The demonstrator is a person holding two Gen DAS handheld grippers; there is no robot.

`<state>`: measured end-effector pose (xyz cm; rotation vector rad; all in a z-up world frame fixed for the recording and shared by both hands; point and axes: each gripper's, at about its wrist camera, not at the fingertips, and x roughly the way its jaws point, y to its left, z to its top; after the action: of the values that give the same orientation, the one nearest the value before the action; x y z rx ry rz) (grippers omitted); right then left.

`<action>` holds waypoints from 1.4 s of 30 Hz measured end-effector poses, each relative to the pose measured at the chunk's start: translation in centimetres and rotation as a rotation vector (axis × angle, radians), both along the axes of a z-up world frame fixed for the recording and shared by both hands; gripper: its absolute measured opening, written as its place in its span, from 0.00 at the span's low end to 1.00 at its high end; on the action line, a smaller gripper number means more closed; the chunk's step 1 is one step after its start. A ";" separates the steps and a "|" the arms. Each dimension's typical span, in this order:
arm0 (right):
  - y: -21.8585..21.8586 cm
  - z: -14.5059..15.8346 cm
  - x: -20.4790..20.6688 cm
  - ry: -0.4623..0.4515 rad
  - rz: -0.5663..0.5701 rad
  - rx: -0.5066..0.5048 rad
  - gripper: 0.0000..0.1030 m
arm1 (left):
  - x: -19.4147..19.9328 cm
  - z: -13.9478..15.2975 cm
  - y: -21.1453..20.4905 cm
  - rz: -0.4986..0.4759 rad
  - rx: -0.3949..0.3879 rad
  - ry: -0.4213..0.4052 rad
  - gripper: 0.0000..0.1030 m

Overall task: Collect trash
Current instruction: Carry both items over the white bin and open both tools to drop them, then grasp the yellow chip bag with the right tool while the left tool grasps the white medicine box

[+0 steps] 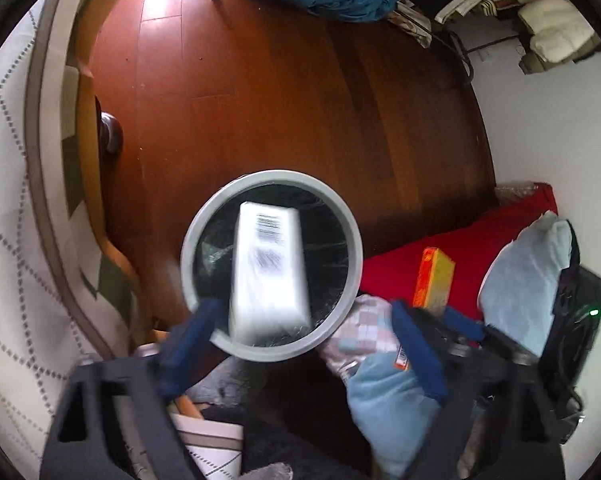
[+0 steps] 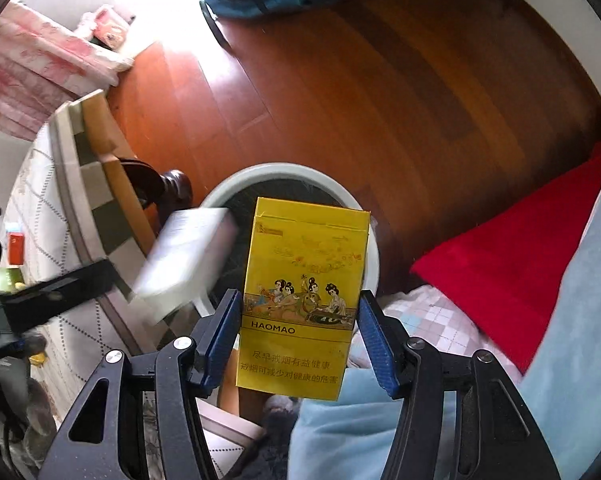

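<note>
We record the left tongs with their blue pads spread wide apart and nothing between them; they are released. Just ahead of them a white box with a barcode on its upper face shows motion-blurred over the mouth of the grey round bin, which has a dark liner and stands on the reddish wooden floor. In the left wrist view the box overlaps the bin opening almost entirely; we cannot tell whether it touches the liner. In the right wrist view the same box appears blurred and tilted at the left edge of the bin, free of both tongs.

The right tongs are clenched on a yellow cigarette pack printed HAOMAO, held upright with a blue pad pressed to each side of its lower half. The pack sits above the near side of the bin opening in this view. In the left wrist view the pack shows side-on in front of the red cloth, right of the bin.

A bed with a white dotted cover lies left of the bin, and a light blue sleeve lies at lower right.
</note>
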<state>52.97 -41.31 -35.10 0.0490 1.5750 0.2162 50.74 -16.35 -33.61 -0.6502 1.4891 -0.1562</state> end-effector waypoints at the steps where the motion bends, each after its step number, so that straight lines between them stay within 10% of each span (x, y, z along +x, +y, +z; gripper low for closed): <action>1: -0.3 -0.3 0.1 0.010 -0.008 0.000 0.81 | 0.0 0.1 0.1 0.004 0.007 -0.004 0.91; 12: 1.3 -0.5 -2.1 0.017 0.036 -0.128 0.93 | -4.5 3.2 -0.7 -0.057 0.404 -0.075 0.92; 42: 8.6 23.5 -17.3 -0.374 0.043 0.025 0.93 | -20.6 21.6 6.3 0.139 0.597 -0.406 0.92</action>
<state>35.66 -32.76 -11.59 -0.0061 1.2017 0.2627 30.10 -10.05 -12.01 -0.2143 1.0175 0.2468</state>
